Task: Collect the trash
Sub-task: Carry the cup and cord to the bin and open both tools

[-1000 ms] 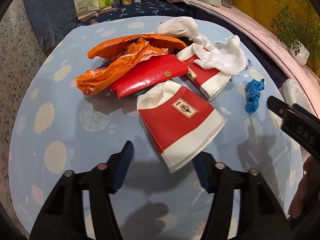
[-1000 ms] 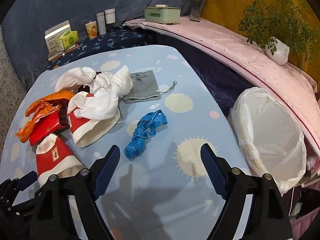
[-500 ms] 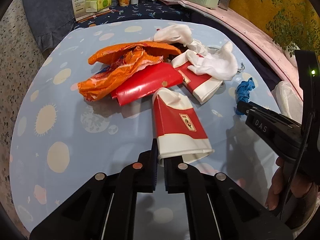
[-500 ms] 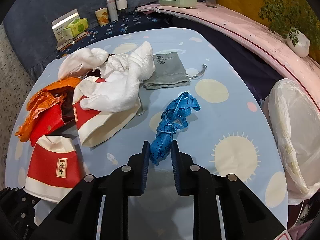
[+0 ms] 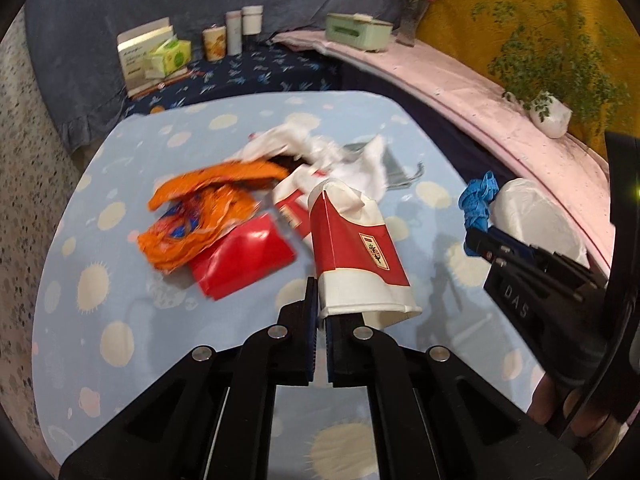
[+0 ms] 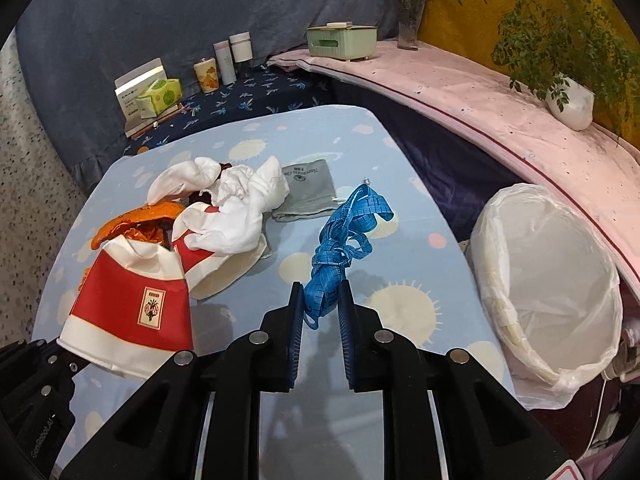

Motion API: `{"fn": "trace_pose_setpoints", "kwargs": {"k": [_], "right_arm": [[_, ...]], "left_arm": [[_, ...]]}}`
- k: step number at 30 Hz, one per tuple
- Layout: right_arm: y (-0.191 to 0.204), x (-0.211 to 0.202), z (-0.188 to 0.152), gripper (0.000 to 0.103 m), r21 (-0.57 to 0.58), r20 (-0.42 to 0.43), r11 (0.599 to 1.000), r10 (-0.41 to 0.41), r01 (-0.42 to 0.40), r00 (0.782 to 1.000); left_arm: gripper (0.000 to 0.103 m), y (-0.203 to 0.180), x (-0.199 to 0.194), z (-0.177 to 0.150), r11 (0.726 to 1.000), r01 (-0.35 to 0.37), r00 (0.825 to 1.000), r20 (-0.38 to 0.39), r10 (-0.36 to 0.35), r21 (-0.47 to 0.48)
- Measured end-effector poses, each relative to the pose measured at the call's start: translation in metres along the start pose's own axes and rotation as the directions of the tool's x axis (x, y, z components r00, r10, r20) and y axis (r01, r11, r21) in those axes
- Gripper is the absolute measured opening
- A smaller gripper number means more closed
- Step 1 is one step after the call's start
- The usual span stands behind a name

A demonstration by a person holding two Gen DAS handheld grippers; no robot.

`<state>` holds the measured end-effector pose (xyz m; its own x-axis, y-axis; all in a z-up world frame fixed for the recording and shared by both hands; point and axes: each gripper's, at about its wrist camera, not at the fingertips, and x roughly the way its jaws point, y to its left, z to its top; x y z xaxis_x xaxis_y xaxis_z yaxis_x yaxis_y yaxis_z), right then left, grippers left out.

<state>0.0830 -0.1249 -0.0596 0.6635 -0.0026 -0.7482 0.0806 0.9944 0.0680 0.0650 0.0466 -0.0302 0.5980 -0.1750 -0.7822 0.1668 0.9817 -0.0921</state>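
My left gripper [image 5: 319, 312] is shut on the rim of a crushed red and white paper cup [image 5: 356, 248] and holds it above the table; the cup also shows in the right wrist view [image 6: 132, 304]. My right gripper [image 6: 319, 308] is shut on a tangled blue measuring tape [image 6: 344, 240], lifted off the table; the tape shows in the left wrist view too [image 5: 478, 208]. A bin lined with a white bag [image 6: 552, 288] stands to the right of the table.
On the blue table [image 5: 120, 280] lie an orange wrapper [image 5: 200, 208], a red packet [image 5: 244, 256], a second red and white cup [image 6: 216, 260], white crumpled cloth [image 6: 236, 200] and a grey pouch [image 6: 308, 188]. Boxes and jars stand behind; a pink ledge runs along the right.
Both grippers shut a second ago, the left on the cup, the right on the tape. Both have since lifted their items off the table.
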Motion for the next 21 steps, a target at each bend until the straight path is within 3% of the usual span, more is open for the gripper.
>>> {"fn": "trace_pose_setpoints", "kwargs": {"k": [10, 21], "right_arm": [[-0.080, -0.039, -0.006, 0.016, 0.114, 0.048, 0.988, -0.114, 0.108, 0.992], [-0.171, -0.047, -0.017, 0.016, 0.258, 0.029, 0.943, -0.226, 0.211, 0.974]], "left_arm": [[0.003, -0.084, -0.004, 0.025, 0.987, 0.096, 0.994, 0.041, -0.102, 0.127], [0.003, -0.185, 0.015, 0.044, 0.934, 0.231, 0.970, 0.016, -0.244, 0.272]]}}
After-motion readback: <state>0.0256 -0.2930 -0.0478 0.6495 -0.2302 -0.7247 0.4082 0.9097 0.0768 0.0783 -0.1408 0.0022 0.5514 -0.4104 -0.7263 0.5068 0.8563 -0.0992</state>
